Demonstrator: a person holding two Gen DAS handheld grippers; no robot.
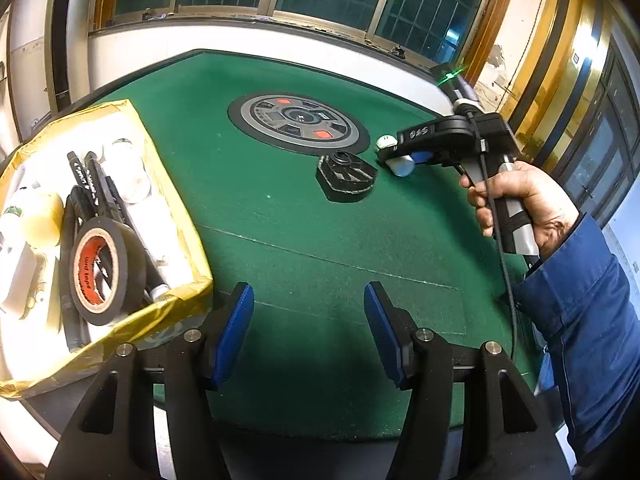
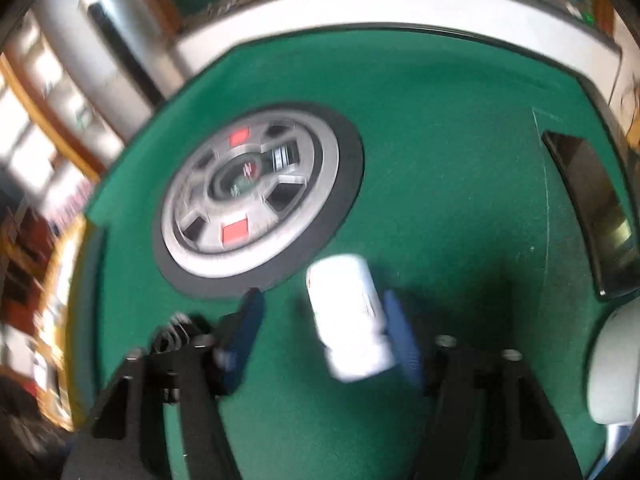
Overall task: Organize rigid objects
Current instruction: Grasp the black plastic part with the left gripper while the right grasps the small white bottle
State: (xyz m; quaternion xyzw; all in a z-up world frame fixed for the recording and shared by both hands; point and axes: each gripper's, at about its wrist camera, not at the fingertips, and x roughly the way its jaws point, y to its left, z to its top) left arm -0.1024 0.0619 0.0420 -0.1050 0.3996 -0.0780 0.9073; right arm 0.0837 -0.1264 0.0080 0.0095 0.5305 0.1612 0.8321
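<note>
While most of the loose pieces already sit in the yellow-edged box at the left of my left-wrist view, I judge the job well along but not finished. That box holds a roll of black tape, several dark markers and some pale bottles.

Still out on the green table are a black wedge-shaped piece near the frame's centre and a small white bottle.

My right gripper has that bottle lying between its fingers in the lower middle of the blurred right-wrist view. It lies against the right pad, clear of the left one, so the jaws stand apart, not yet clamped.

My left gripper waits with jaws wide apart, holding nothing, at the bottom of its frame beside the box.
</note>
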